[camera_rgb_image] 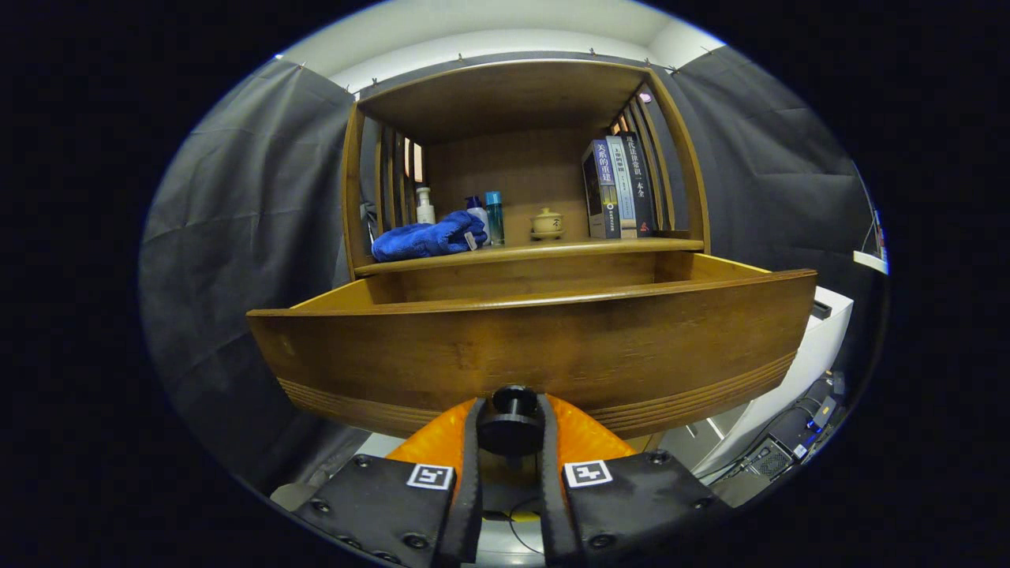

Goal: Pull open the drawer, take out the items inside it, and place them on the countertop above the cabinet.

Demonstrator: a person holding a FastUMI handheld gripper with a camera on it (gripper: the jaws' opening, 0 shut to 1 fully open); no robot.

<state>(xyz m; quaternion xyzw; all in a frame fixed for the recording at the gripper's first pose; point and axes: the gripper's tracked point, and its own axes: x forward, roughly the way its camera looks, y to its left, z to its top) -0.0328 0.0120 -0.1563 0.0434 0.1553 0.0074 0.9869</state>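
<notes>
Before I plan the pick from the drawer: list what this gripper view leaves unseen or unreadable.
- Inside of the drawer: gripper view, hidden behind its tall front panel, so any items in it cannot be told.
- Knob: the fingers cover its sides as the gripper clamps it.
- White bottle on the countertop: its base is hidden behind the blue cloth.

Cloth-walled booth (237, 213) staged as home: wooden cabinet (521, 158), books (619, 189).

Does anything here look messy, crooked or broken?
Only the blue towel stands out, lying crumpled on the countertop beside upright bottles. The drawer is pulled out, and the tool grips its knob. No damage or spills.
</notes>
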